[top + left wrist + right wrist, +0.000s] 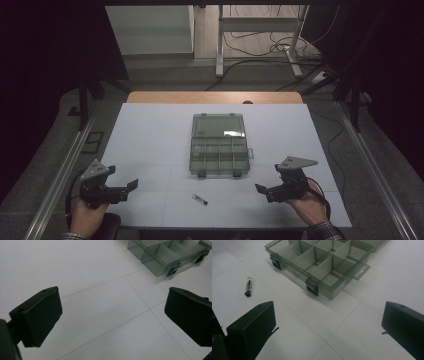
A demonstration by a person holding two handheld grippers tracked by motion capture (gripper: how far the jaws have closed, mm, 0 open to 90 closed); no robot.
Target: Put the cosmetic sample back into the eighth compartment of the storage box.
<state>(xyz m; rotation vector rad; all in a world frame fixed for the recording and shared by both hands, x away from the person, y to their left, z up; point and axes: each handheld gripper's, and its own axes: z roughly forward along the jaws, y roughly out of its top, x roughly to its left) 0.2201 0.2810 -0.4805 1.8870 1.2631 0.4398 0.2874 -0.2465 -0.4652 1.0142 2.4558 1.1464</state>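
Small clear tube (200,199), lower centre, below open compartment box (219,145) | left gripper (131,185), right gripper (261,189): wide, empty | step: likely pre-grasp | next: reach tube.

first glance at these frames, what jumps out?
The open smoky-grey translucent plastic organiser box at the middle of the white table, lid laid back, its divided compartments apparently empty. Near the front edge lies a small clear cylindrical vial with a black end, apart from the box. The left hand-held gripper and the right hand-held gripper flank it, jaws open and empty.
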